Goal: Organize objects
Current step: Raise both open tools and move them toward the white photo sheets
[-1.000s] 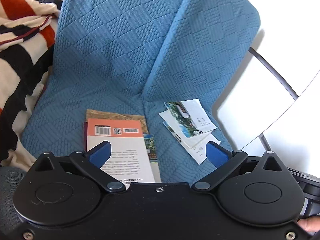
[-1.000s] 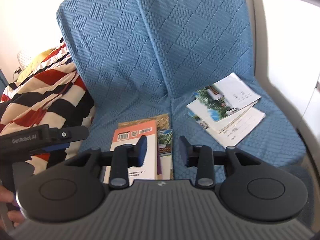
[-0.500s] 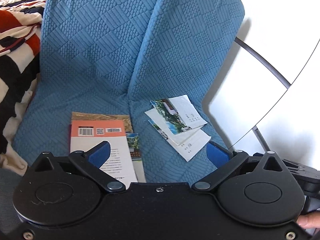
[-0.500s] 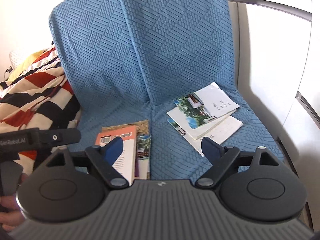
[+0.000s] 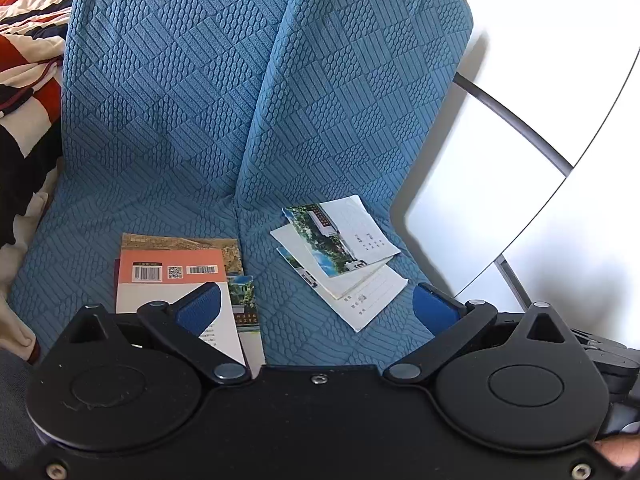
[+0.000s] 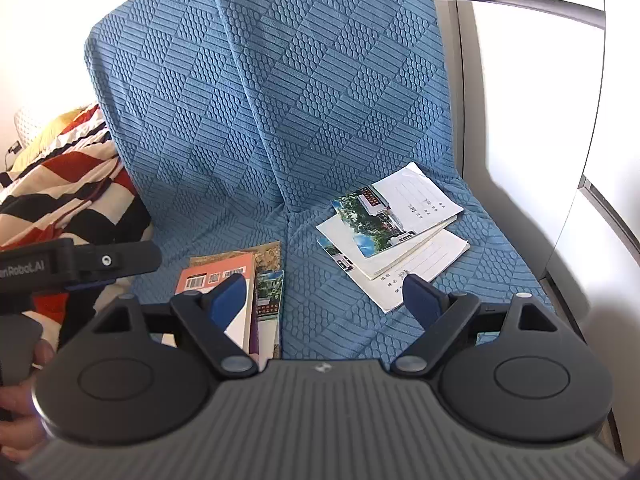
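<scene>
A stack of books [image 5: 172, 264] topped by an orange-and-white back cover with barcodes lies on the left half of the blue chair seat [image 5: 80, 232]. A loose fan of white booklets [image 5: 340, 244] with photo covers lies on the right half. My left gripper [image 5: 316, 306] hovers open above the seat's front, its left pad over the book stack and nothing between its pads. In the right wrist view the books [image 6: 216, 276] and booklets [image 6: 392, 228] lie the same way. My right gripper [image 6: 324, 294] is open and empty, with its right pad over the booklets' near corner.
The chair's blue quilted back [image 6: 280, 100] rises behind the seat. A red, black and white striped blanket [image 6: 60, 188] lies to the left. White panels with a grey rail [image 5: 516, 124] stand at the right. The left tool's black body [image 6: 80, 264] and a hand [image 6: 16, 400] show at the left edge.
The right gripper's jaws have spread from nearly shut to wide open. Both grippers have drifted to the right, so books and booklets sit further left in each view.
</scene>
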### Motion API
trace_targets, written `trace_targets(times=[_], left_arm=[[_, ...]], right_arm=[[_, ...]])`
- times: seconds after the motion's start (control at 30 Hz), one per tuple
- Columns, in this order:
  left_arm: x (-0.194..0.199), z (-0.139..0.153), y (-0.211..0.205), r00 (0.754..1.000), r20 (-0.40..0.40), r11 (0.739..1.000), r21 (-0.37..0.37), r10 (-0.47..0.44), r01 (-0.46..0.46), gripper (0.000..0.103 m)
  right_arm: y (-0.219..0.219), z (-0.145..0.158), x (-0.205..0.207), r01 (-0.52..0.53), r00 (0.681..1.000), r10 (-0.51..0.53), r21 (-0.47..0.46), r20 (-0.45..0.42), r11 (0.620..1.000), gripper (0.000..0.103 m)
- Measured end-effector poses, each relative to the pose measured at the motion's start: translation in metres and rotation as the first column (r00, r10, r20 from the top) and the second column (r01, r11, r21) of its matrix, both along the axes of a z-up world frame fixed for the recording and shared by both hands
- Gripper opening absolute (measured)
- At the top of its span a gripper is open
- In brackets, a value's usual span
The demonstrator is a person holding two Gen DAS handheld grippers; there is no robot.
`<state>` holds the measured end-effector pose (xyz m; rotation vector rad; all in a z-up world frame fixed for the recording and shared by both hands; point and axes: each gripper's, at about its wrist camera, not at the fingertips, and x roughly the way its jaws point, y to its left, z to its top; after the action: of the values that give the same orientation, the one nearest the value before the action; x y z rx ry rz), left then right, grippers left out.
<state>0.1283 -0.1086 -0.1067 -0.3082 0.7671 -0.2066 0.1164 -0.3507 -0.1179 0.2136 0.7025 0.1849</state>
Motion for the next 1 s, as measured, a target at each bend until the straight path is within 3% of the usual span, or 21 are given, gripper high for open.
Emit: trace_targets(times=[0.2, 0.37, 0.7, 1.0], left_arm=[[0.003, -0.017, -0.014, 1.000, -0.017, 1.000, 0.018, -0.004, 0.004, 0.102], [0.006, -0.031, -0.014, 1.000, -0.024, 0.999, -0.039, 0.002, -0.003, 0.102], [0.016, -0.048, -0.017, 0.999, -0.027, 1.000, -0.002, 0.027, -0.027, 0.102], [0.031, -0.068, -0.028, 0.999, -0.032, 1.000, -0.017, 0.005, -0.006, 0.102]], right_arm=[[-0.005, -0.013, 0.005, 0.006, 1.000, -0.006, -0.001, 0.000, 1.000, 0.087], [-0.016, -0.033, 0.001, 0.044, 0.999, -0.043, -0.016, 0.014, 0.999, 0.087], [-0.032, -0.061, 0.002, 0.083, 0.996, -0.083, 0.000, 0.017, 0.997, 0.087], [-0.040, -0.084, 0.018, 0.111, 0.992, -0.113, 0.041, 0.050, 0.993, 0.087]])
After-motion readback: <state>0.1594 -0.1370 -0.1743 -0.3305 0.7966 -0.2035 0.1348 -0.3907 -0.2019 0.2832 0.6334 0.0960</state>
